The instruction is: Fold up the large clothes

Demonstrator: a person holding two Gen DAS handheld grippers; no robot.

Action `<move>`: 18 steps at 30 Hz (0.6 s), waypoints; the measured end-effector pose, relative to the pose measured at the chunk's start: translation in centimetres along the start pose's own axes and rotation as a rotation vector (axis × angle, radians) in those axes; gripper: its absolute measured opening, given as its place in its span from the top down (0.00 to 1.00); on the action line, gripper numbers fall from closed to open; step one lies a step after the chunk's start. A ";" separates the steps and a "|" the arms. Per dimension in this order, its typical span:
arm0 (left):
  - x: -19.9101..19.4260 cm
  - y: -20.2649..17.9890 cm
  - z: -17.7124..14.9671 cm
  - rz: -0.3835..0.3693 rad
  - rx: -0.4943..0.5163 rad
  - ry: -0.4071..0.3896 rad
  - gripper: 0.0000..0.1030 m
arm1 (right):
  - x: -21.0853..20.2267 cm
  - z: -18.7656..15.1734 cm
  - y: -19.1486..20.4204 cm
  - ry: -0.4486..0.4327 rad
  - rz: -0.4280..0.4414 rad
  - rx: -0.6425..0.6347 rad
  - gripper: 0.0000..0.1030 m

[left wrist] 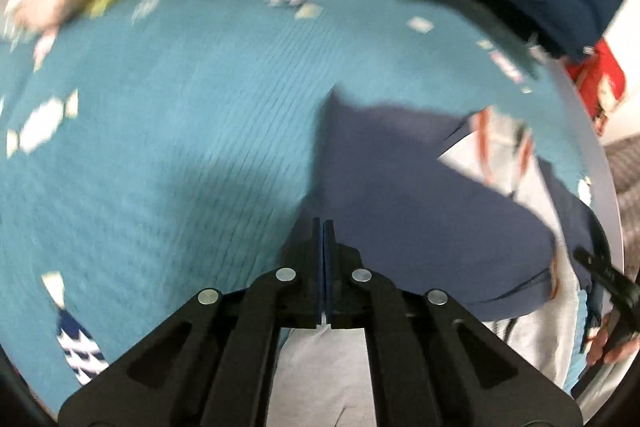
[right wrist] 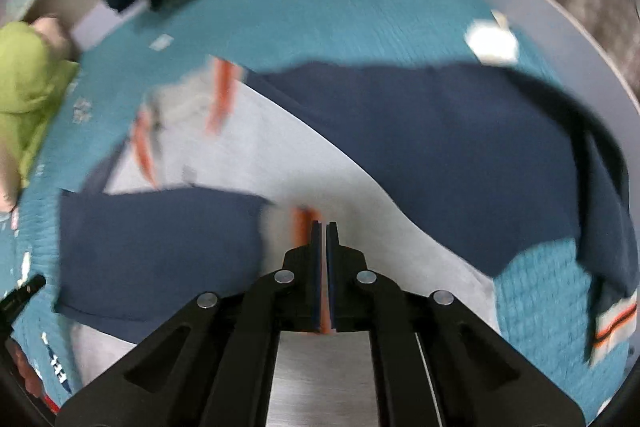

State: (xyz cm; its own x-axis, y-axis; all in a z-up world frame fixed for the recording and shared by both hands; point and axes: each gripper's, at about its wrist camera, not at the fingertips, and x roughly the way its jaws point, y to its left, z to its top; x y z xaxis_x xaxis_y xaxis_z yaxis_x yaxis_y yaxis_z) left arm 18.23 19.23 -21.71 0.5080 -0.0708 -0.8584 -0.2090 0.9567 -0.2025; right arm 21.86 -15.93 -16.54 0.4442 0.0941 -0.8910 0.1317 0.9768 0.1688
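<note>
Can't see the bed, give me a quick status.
Both tongs, left and right, shut on navy-grey garment. Green clothing well off to side.

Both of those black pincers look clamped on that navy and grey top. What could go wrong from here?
1. The left gripper and right gripper each pinch only a thin edge of the navy and grey garment; it might slip out.
2. The garment hangs bunched and uneven, so the fold could land crooked.
3. Dragging it may rumple the teal blanket underneath.
</note>
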 end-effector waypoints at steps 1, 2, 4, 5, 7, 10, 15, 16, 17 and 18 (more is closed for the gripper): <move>0.1 -0.6 0.7 -0.016 0.010 -0.016 0.98 | 0.3 0.5 1.1 -0.008 0.046 -0.006 0.98; 0.5 -1.3 1.0 -0.027 0.011 -0.020 0.98 | 0.7 0.7 1.7 -0.009 0.070 -0.015 0.98; 3.0 -1.8 2.5 -0.084 -0.011 0.002 0.98 | 2.6 0.8 4.4 0.007 0.093 -0.063 0.98; 4.1 -2.1 2.6 -0.112 -0.020 0.007 0.98 | 3.8 0.6 5.7 0.027 0.106 -0.086 0.98; 7.0 -2.5 3.1 -0.126 -0.032 0.021 0.98 | 6.5 -0.3 7.4 0.078 0.118 -0.129 0.98; 10.2 -2.0 2.6 -0.059 -0.055 0.079 0.98 | 8.6 -1.1 8.0 0.098 0.072 -0.183 1.00; 9.1 0.8 1.9 -0.045 -0.111 0.051 0.98 | 6.1 -0.2 5.0 0.094 -0.022 -0.176 1.00; 8.3 1.3 1.7 -0.029 -0.115 0.037 0.98 | 5.8 -0.2 4.0 0.105 -0.035 -0.162 0.99; 8.1 1.5 1.6 -0.029 -0.112 0.033 0.98 | 5.6 -0.3 3.2 0.120 -0.040 -0.139 0.99; 8.5 1.7 1.4 -0.007 -0.097 0.037 0.98 | 6.0 -0.5 1.9 0.133 0.002 -0.100 1.00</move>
State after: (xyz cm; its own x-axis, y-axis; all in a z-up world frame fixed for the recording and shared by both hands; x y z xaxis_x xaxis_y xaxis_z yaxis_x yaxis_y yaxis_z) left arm 23.33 20.61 -28.70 0.4789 -0.0900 -0.8733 -0.2859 0.9245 -0.2520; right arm 24.34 -13.37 -21.77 0.3222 0.1142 -0.9398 0.0393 0.9902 0.1338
